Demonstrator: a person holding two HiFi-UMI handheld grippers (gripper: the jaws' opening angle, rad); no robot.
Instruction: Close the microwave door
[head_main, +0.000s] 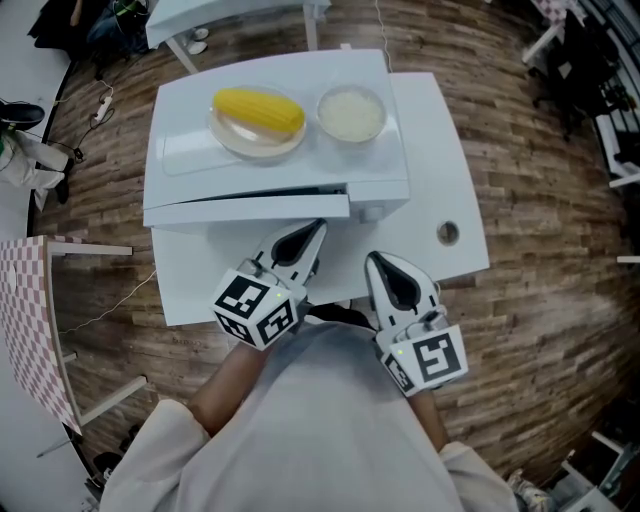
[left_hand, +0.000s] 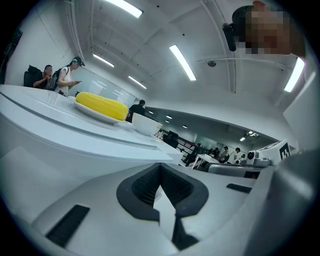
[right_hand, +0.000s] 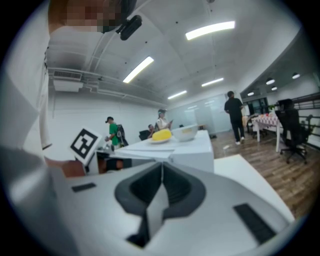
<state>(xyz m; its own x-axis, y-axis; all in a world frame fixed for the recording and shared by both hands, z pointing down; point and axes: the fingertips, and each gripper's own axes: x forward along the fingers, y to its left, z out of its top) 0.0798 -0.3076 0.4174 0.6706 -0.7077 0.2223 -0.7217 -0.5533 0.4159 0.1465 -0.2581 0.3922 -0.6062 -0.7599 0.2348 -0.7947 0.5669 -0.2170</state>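
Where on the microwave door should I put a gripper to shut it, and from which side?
Aim for the free right end of the microwave door, coming from the front. The door stands slightly ajar and seems hinged at its left, so a push there should swing it shut; a pinch is probably not needed. The left gripper, jaws together, sits just in front of that end.

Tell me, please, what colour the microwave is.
White: the microwave shows best in the head view.

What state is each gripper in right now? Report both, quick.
Left gripper: shut, jaws together, nothing between them.
Right gripper: shut, jaws together, nothing between them.
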